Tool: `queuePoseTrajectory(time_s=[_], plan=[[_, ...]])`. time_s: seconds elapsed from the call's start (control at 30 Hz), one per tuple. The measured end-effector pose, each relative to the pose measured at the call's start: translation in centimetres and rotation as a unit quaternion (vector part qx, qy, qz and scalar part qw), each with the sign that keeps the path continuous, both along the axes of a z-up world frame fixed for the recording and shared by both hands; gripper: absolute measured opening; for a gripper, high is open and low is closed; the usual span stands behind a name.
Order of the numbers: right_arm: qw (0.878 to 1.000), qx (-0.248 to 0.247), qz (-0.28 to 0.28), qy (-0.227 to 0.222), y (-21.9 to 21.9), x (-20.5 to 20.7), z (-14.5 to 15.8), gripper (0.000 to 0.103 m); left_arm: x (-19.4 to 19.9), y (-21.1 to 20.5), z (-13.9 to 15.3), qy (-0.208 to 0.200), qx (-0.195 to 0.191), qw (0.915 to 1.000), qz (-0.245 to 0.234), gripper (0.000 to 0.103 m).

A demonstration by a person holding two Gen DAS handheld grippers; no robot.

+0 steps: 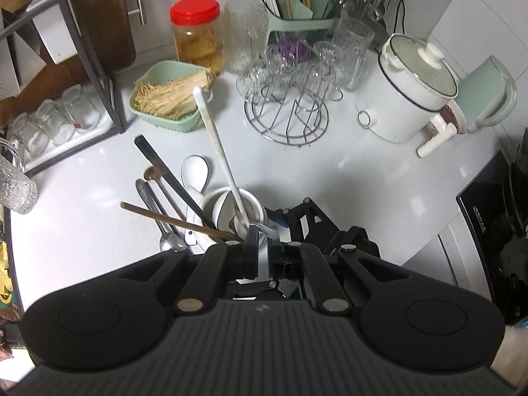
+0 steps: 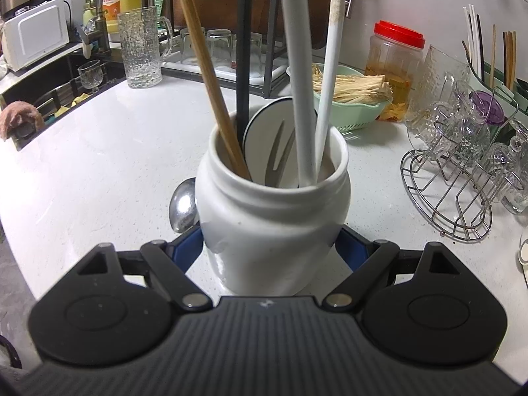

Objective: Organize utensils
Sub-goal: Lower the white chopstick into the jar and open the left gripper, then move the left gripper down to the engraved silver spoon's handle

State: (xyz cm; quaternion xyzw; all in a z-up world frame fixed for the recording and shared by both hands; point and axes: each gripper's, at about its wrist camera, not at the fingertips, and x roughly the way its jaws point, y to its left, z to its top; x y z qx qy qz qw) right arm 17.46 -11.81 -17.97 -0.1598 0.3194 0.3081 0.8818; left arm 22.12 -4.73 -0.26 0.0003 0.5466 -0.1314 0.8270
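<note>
My right tool [image 2: 269, 250] stands wide, its blue pads pressed on both sides of the white jar [image 2: 274, 221] on the desk [image 2: 99, 165]. My left tool [image 1: 262, 247] is nearly closed above the jar's mouth, pinching the end of a white utensil [image 1: 264, 229]. Inside the jar lean a wooden stick [image 2: 211, 79], a dark handle [image 2: 244, 66], a slotted spatula [image 2: 280, 138] and two white handles [image 2: 326, 76]. Beyond it, on the desk, lie metal spoons [image 1: 158, 211].
</note>
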Motion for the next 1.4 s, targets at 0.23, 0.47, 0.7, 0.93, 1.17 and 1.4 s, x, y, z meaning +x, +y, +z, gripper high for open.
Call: queuePoseTrajectory(time_s=[0.23, 0.47, 0.7, 0.93, 1.17, 1.4], plan=[[1.0, 0.004, -0.012, -0.002, 0.1, -0.1, -0.1, 0.089, 0.4, 0.4, -1.0, 0.007, -0.012, 0.9999, 0.002, 0.005], [1.0, 0.004, -0.023, 0.0, 0.6, 0.2, -0.1, 0.089, -0.9, 1.1, 1.1, -0.049, -0.016, 0.9987, -0.002, 0.008], [0.999, 0.006, -0.044, 0.001, 1.4, 0.6, -0.1, 0.089, -4.0, 3.1, 4.5, -0.119, -0.066, 0.9903, 0.029, 0.036], [0.998, 0.007, -0.061, 0.004, 1.8, 0.9, -0.1, 0.088, -7.2, 6.3, 6.2, -0.182, -0.068, 0.9774, 0.083, 0.038], [0.997, 0.007, -0.079, 0.008, 1.6, 1.1, 0.0, 0.088, -9.6, 11.5, 4.0, -0.19, -0.086, 0.9646, 0.162, 0.038], [0.995, 0.002, -0.094, 0.012, 0.9, 1.0, 0.0, 0.088, -10.1, 16.0, -2.2, -0.135, -0.113, 0.9595, 0.22, 0.038]])
